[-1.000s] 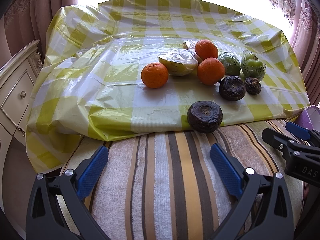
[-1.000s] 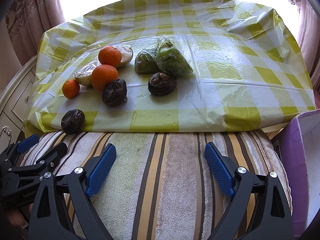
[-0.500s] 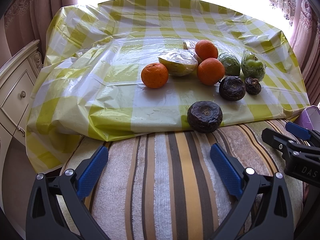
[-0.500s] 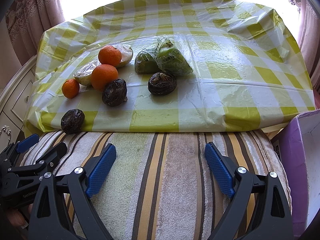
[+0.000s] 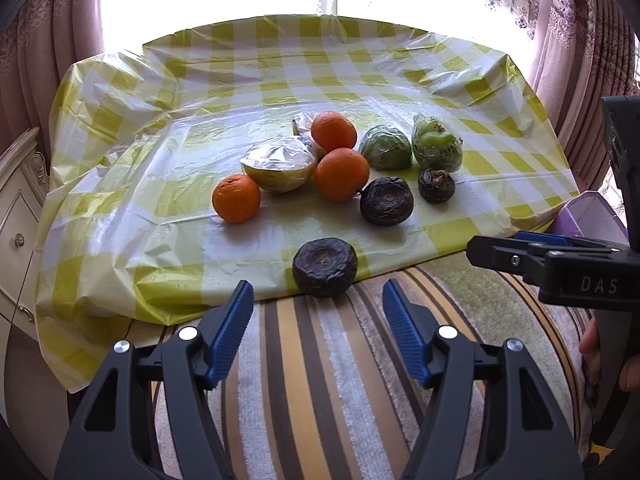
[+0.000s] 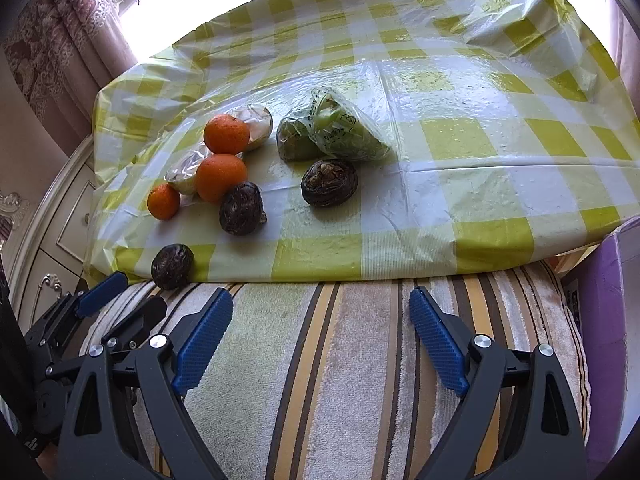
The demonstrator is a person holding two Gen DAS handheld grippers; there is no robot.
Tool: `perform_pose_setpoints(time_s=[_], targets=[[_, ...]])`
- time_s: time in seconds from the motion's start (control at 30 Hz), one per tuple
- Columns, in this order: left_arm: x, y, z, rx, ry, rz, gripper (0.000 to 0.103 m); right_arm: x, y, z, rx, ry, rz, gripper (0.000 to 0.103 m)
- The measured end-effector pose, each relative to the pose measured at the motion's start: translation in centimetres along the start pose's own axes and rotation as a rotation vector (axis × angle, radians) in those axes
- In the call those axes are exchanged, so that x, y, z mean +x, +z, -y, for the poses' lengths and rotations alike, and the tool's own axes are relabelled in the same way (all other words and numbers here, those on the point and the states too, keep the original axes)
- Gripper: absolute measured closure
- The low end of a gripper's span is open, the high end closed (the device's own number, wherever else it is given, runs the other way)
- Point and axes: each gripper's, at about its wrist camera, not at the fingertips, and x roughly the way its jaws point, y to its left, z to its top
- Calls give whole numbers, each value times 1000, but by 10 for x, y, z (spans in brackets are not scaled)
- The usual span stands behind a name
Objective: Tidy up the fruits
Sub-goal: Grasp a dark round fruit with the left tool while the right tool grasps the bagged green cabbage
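Fruit lies on a yellow-checked plastic cloth [image 5: 120,216]: three oranges [image 5: 236,198], a wrapped halved yellow fruit [image 5: 279,164], two bagged green fruits [image 5: 437,148], and three dark wrinkled fruits. The nearest dark fruit [image 5: 324,267] sits at the cloth's front edge, just ahead of my open, empty left gripper [image 5: 318,308]. It also shows in the right wrist view [image 6: 172,266]. My right gripper [image 6: 320,320] is open and empty over the striped towel [image 6: 360,360], short of the cloth. It shows from the side in the left wrist view [image 5: 520,248].
A purple box [image 6: 600,320] stands at the right by the towel. A cream drawer cabinet [image 5: 16,216] is at the left. Curtains [image 5: 580,40] and a bright window lie behind the cloth.
Both grippers have moved forward toward the cloth. The left one now sits close behind the nearest dark fruit. The fruit has not moved.
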Motion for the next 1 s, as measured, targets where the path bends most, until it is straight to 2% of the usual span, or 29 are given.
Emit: perform_pose_setpoints(time_s=[0.13, 0.2, 0.3, 0.53, 0.83, 0.93, 1.0], targets=[[17, 12, -1, -27, -38, -46, 53, 7, 16, 3, -70, -79, 16, 16], [23, 16, -1, -27, -51, -70, 53, 9, 22, 10, -47, -49, 21, 16], [31, 19, -1, -24, -46, -87, 63, 12, 33, 14, -43, -58, 33, 16], [31, 25, 0, -30, -55, -73, 63, 18, 63, 15, -64, -68, 86, 16], [28, 32, 6, -24, -55, -39, 63, 42, 88, 13, -74, -109, 69, 16], [28, 36, 8, -23, -60, -28, 63, 49, 93, 11, -84, -116, 60, 23], [28, 37, 10, -20, -64, -25, 63, 52, 94, 11, -86, -103, 58, 35]])
